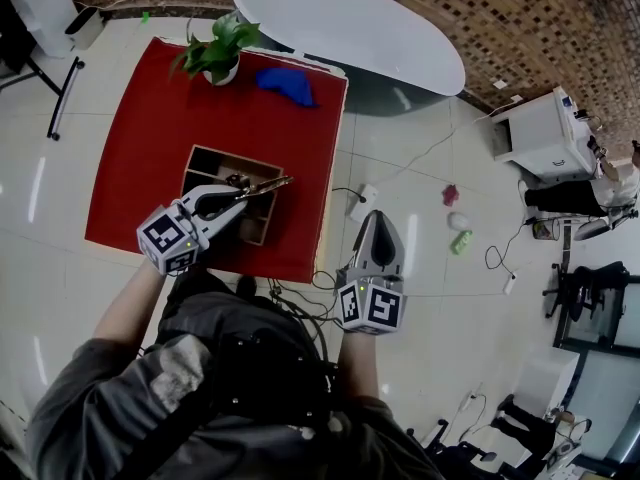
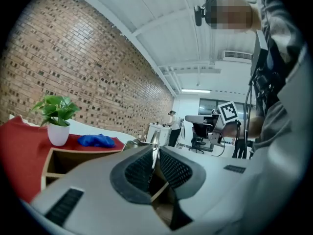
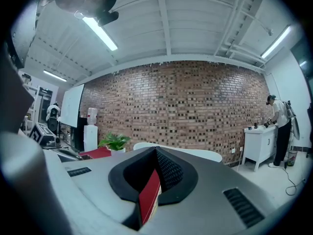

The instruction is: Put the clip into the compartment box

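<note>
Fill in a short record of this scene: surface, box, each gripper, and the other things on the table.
surface: red table
box: wooden compartment box, open-topped, on the table's near part
left gripper: shut on a metal clip, over the box
right gripper: shut, empty, beside the table, over the floor
other things: potted plant and blue cloth at the table's far edge

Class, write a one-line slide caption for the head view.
Left gripper holds the metal clip over the wooden compartment box on the red table.
</note>
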A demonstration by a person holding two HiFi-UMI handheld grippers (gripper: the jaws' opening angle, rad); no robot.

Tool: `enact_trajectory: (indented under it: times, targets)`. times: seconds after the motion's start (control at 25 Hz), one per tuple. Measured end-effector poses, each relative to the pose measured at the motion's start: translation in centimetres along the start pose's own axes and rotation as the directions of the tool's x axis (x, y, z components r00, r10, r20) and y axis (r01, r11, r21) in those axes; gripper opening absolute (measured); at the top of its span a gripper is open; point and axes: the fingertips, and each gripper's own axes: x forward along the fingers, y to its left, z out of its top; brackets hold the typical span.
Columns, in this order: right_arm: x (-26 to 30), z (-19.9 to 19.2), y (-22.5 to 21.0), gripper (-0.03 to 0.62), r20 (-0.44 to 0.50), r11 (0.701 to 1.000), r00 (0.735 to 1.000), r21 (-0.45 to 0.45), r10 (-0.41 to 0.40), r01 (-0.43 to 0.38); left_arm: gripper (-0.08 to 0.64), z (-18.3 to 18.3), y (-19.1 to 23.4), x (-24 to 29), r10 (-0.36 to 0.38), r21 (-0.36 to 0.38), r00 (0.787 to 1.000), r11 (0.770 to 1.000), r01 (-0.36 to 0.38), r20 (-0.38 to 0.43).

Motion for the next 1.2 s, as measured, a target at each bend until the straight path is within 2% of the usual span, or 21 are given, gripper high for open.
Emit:
enact_trajectory:
  times: [0.04, 0.12, 0.16, 0.32, 0.4, 0.6, 0.84, 0.96, 1.08, 1.2]
  targets:
    - [-0.1, 0.0, 0.0, 0.009, 0.000, 1.000, 1.000, -0.001, 0.003, -0.003, 0.067, 0.0, -0.2, 0.0, -0.008, 0.000, 1.000, 1.000, 0.008, -0.004]
    - [-0.2, 0.0, 0.0, 0.009, 0.000, 1.000, 1.000, -0.001, 0.002, -0.002, 0.149, 0.3, -0.6, -0.2, -0.019, -0.008, 1.000, 1.000, 0.019, 0.004]
    - [-0.3, 0.1, 0.0, 0.009, -0.001, 1.000, 1.000, -0.001, 0.000, 0.000, 0.164, 0.7, -0.8, -0.3, -0.018, -0.013, 1.000, 1.000, 0.018, 0.011]
    - [-0.8, 0.2, -0.3, 0.009, 0.004, 1.000, 1.000, 0.007, 0.001, -0.001, 0.163, 2.6, -1.3, -1.0, 0.011, -0.008, 0.999, 1.000, -0.011, 0.040]
    - [-1.1, 0.2, -0.3, 0.009, 0.011, 1.000, 1.000, 0.012, 0.006, -0.006, 0.163, 3.9, -1.5, -1.6, 0.038, -0.001, 0.995, 0.999, -0.038, 0.092]
    - [-1.4, 1.6, 0.2, 0.009, 0.041, 1.000, 0.999, 0.016, 0.022, -0.023, 0.097, 8.6, -2.0, -4.1, 0.108, 0.021, 0.971, 0.993, -0.115, 0.215]
    - [-1.0, 5.4, 2.4, 0.009, 0.108, 0.999, 0.993, 0.013, 0.049, -0.051, 0.042, 13.1, -1.6, -7.7, 0.182, 0.023, 0.949, 0.981, -0.195, 0.255]
    - [-0.9, 6.9, 4.0, 0.009, 0.131, 0.998, 0.990, 0.005, 0.056, -0.057, 0.029, 16.2, -1.4, -10.1, 0.193, 0.000, 0.928, 0.979, -0.204, 0.318]
    - [-0.9, 8.1, 5.6, 0.009, 0.147, 0.998, 0.987, -0.012, 0.062, -0.061, 0.029, 17.9, -0.6, -12.6, 0.241, -0.001, 0.918, 0.967, -0.254, 0.316]
    - [-1.2, 8.8, 7.7, 0.009, 0.147, 0.995, 0.985, -0.065, 0.087, -0.078, 0.029, 18.4, 0.3, -15.0, 0.281, 0.025, 0.912, 0.953, -0.301, 0.298]
